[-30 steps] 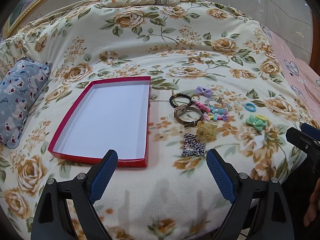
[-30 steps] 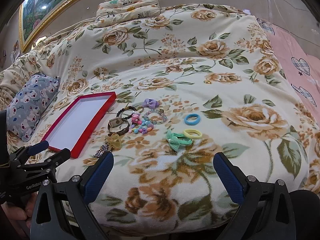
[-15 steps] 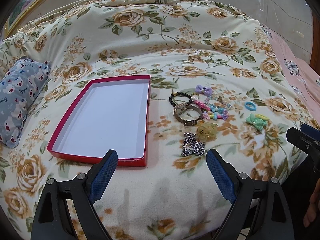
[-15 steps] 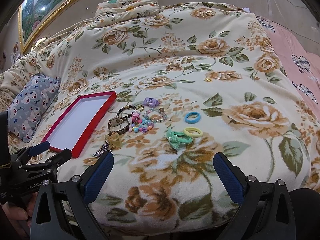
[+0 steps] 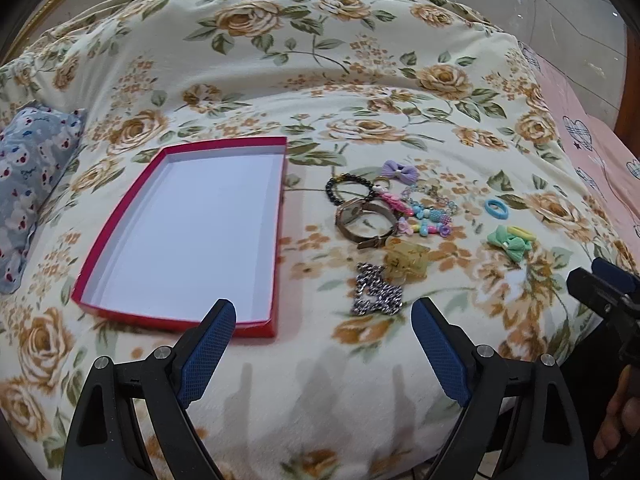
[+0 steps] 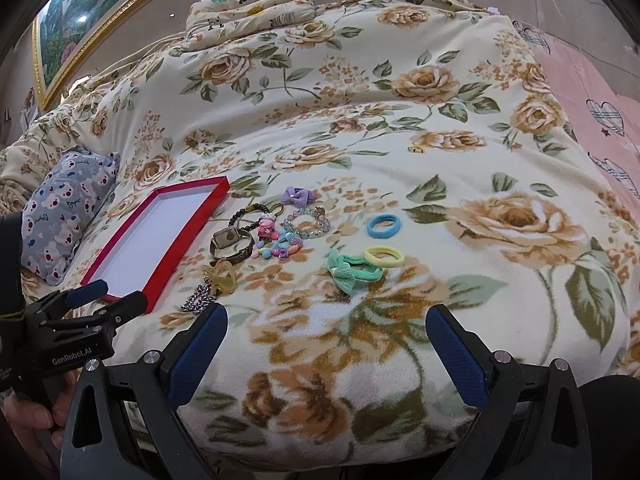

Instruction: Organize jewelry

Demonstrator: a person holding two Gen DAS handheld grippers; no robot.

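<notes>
An empty red tray with a white floor (image 5: 276,216) (image 6: 192,224) lies on the floral blanket. Right of it is a cluster of jewelry: a silver chain (image 5: 376,290) (image 6: 197,298), a yellow claw clip (image 5: 406,258), a watch (image 5: 362,220) (image 6: 232,242), a black bead bracelet (image 5: 348,190), a purple bow (image 5: 400,172) (image 6: 298,196), colourful beads (image 5: 430,222), a blue hair tie (image 6: 384,226), a yellow hair tie (image 6: 384,257) and a green bow (image 6: 342,270). My left gripper (image 5: 323,322) is open and empty near the bed's front edge, just before the chain. My right gripper (image 6: 326,328) is open and empty, before the green bow.
A blue-grey printed pillow (image 5: 28,184) (image 6: 64,208) lies left of the tray. A patterned pillow (image 6: 248,4) sits at the far end of the bed. A small gold ring (image 6: 416,149) lies alone on the blanket. A pink sheet (image 6: 592,92) runs along the right.
Both grippers have crept slightly forward toward the jewelry. Both stay open and empty; nothing on the bed has moved.
</notes>
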